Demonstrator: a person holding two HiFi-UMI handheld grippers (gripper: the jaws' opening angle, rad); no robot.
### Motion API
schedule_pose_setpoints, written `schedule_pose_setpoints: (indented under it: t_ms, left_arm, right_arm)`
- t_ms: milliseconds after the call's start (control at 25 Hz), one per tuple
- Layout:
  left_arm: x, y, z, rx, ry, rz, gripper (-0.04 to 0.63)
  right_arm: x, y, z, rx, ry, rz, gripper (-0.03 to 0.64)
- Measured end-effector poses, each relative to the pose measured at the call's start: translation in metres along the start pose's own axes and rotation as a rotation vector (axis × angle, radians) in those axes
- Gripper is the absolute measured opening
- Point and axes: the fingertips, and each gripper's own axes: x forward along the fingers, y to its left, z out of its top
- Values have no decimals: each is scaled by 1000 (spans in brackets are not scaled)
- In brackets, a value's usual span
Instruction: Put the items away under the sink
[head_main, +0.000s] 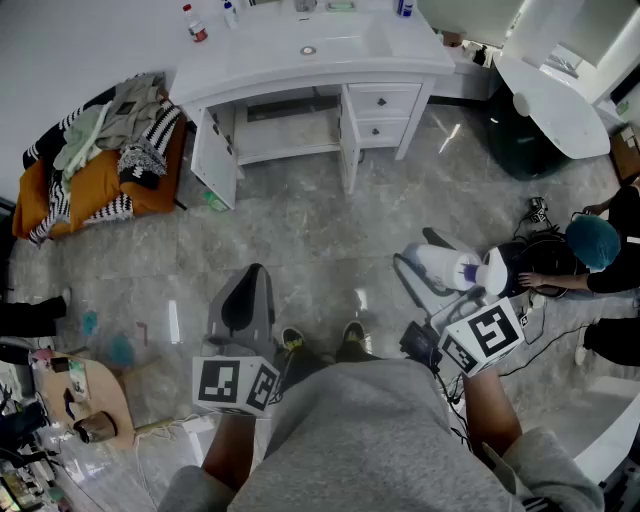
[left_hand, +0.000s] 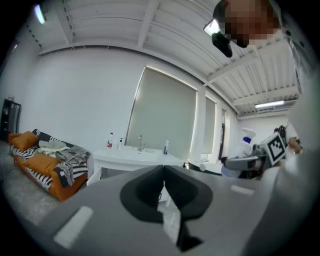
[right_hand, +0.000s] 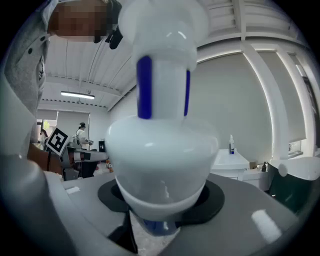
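Now, right gripper (head_main: 432, 266): clamped on white spray bottle (right_hand: 160, 165) (blue stripe), well apart from sink cabinet (head_main: 300, 75).
Left gripper (left_hand: 163, 172): jaws pressed together, empty, likewise well apart from it.

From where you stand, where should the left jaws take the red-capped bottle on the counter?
Take the red-capped bottle round its body, below the cap, coming level from the counter's front: it stands upright near the left end, apart from the next bottle.
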Motion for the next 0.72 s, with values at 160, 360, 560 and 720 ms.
schedule_pose_setpoints:
  t_ms: [160,360,560,720]
  left_arm:
    - [0,-4,2,3,0,15,11]
    - [2,-10,2,0,-10,17,11]
    - [6,-18,6,0,-20,1,11]
    - [5,-24,5,4,-15,-8,11]
  right_arm:
    - [-1,0,-1,3,5,6,242]
    - [-2,0,-1,29,-7,25,242]
    - [-5,0,11,37,-48,30,242]
    - [-8,-3,15,79,-72,40,242]
